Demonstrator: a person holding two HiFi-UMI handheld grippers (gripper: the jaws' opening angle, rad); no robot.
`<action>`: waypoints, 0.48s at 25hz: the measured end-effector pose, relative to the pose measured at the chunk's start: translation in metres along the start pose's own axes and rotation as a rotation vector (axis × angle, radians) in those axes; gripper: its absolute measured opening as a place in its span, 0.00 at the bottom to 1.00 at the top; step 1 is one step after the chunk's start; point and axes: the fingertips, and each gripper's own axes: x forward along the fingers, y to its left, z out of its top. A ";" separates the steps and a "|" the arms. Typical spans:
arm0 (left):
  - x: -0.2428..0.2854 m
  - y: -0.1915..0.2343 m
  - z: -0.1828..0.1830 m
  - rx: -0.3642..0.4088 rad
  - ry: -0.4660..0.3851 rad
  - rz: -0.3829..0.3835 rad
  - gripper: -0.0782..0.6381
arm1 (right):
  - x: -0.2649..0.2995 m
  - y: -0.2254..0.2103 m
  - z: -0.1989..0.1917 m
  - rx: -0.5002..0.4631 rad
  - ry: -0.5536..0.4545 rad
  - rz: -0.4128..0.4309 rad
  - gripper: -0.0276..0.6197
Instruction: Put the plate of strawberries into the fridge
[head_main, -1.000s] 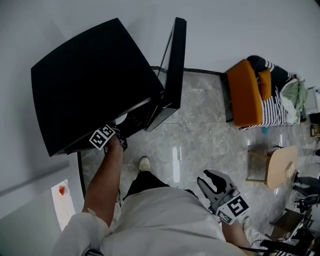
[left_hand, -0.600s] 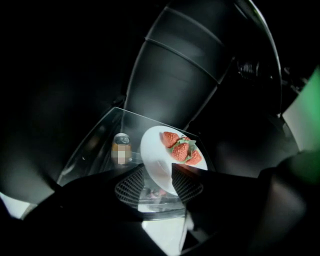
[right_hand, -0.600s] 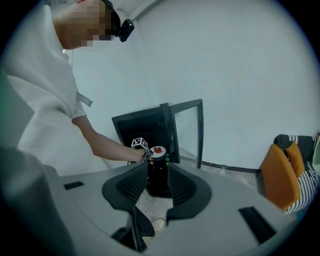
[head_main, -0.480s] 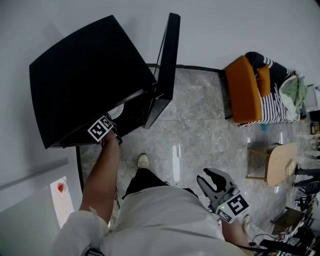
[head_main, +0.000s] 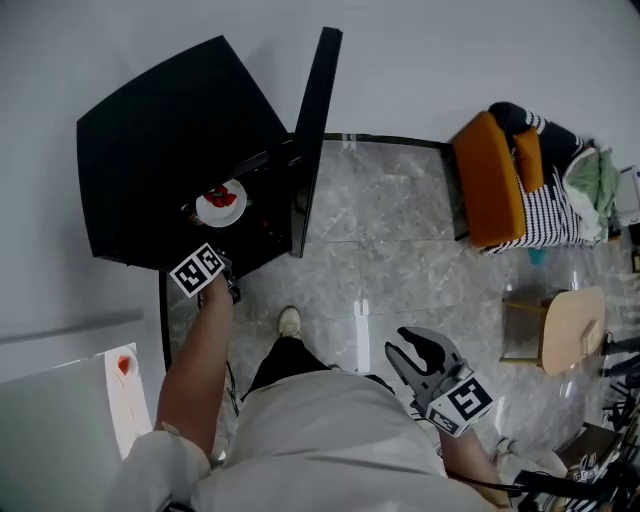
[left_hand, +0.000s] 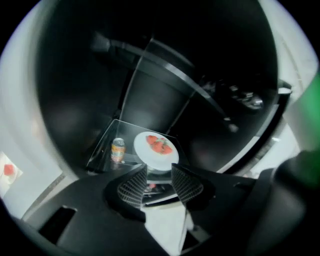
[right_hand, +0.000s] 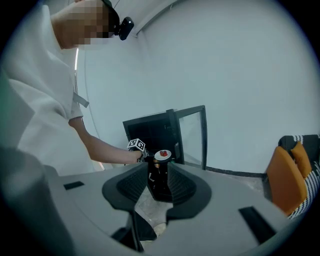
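Observation:
The white plate of strawberries (left_hand: 156, 150) stands on a glass shelf inside the black fridge (head_main: 170, 150), and in the head view the plate (head_main: 221, 204) shows through the open front. My left gripper (left_hand: 159, 171) is open just in front of the plate's near rim, its pads apart from it and nothing between them. From above, the left gripper (head_main: 205, 270) hovers at the fridge's front edge. Low at my right side, the right gripper (head_main: 419, 353) is open and empty, and its own view looks between the right gripper's jaws (right_hand: 160, 181) at the fridge.
The fridge door (head_main: 312, 130) stands open to the right of the shelf. A drink can (left_hand: 118, 149) stands left of the plate. An orange chair (head_main: 492, 185) with striped cloth and a round wooden stool (head_main: 566, 328) stand at the right. A white counter (head_main: 60, 440) lies at my left.
The left gripper has let go of the plate and drawn back from the fridge. The plate now rests on the shelf by itself. The right gripper has hardly moved.

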 end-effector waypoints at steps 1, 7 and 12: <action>-0.011 -0.007 -0.005 -0.002 -0.002 -0.028 0.33 | -0.006 0.002 -0.003 0.001 -0.011 0.010 0.25; -0.099 -0.046 -0.045 -0.072 -0.023 -0.221 0.27 | -0.047 0.014 -0.026 -0.030 -0.054 0.088 0.22; -0.208 -0.095 -0.084 -0.032 -0.054 -0.437 0.13 | -0.082 0.033 -0.054 -0.070 -0.081 0.176 0.11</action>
